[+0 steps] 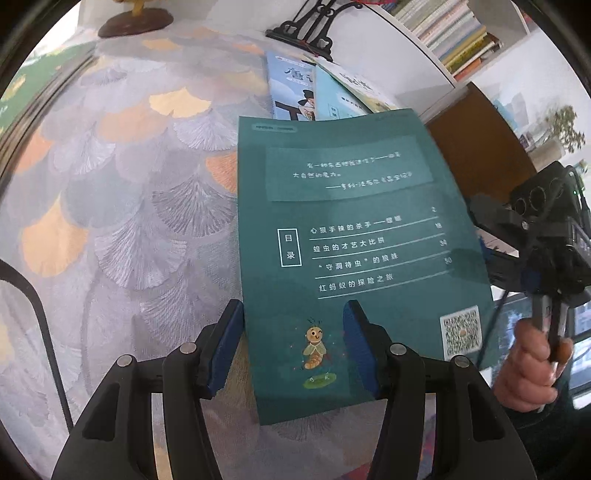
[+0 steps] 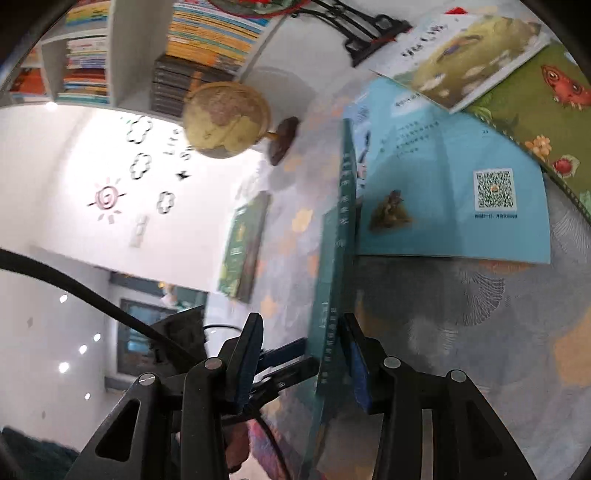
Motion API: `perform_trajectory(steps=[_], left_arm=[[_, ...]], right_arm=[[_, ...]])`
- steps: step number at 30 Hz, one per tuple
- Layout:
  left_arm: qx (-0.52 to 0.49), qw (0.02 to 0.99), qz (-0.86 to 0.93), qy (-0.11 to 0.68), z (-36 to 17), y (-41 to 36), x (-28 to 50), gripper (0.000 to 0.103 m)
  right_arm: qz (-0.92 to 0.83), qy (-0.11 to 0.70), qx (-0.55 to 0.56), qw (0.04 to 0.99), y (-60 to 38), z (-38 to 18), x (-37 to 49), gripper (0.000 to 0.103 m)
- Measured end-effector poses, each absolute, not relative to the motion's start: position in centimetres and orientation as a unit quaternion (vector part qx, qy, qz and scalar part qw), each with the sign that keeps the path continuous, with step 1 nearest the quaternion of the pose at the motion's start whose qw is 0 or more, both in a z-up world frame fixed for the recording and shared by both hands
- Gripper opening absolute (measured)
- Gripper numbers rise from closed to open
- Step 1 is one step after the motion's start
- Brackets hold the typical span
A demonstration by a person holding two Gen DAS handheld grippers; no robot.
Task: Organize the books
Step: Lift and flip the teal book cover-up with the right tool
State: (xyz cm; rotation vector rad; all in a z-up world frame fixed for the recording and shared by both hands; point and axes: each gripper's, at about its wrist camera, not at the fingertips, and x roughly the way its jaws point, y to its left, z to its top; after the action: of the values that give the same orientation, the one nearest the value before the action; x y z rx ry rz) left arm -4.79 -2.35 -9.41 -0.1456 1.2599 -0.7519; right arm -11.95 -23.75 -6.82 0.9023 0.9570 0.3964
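Observation:
A teal book (image 1: 351, 240) with a contents list and a QR code hangs tilted just above the patterned tablecloth (image 1: 129, 184). My left gripper (image 1: 293, 314) is open. One finger lies over the cover and the other sits at the book's left edge. In the right wrist view the same teal book (image 2: 332, 258) shows edge-on between the jaws of my right gripper (image 2: 301, 325). It rests against one pad and a clear gap separates it from the other. The left gripper's fingers (image 2: 284, 352) show in that gap. A hand (image 1: 528, 362) holds the right gripper's handle.
Beyond the teal book lie a light blue book (image 2: 443, 177), a pale picture book (image 2: 469, 55) and a green one with a red creature (image 2: 546, 110). A dark green book (image 2: 243, 243), a globe (image 2: 225, 118) and a black stand (image 1: 306, 29) are also there. Shelves of books (image 1: 450, 33) line the wall.

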Motion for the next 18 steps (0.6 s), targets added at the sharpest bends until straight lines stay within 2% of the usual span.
perform_trajectory(steps=[4,7,11,18], left_arm=[[-0.09,0.716,-0.375,0.582,-9.2,-0.9,-4.8,0.052],[-0.107,0.712,-0.381,0.581,-8.7,0.7,-4.9,0.052],[-0.13,0.729,-0.367,0.563,-7.1,5.6,-5.0,0.052],[-0.156,0.765,-0.307,0.544,-5.1,16.0,-5.2,0.052]], right_arm=[[0.198,0.417,0.431,0.775,-22.2,-4.5,-12.1,0.043],[0.205,0.423,0.395,0.789,-19.6,-2.1,-11.8,0.046],[0.226,0.421,0.363,0.8,-15.0,0.1,-10.7,0.05],[0.274,0.444,0.324,0.789,-6.6,0.5,-9.1,0.053]])
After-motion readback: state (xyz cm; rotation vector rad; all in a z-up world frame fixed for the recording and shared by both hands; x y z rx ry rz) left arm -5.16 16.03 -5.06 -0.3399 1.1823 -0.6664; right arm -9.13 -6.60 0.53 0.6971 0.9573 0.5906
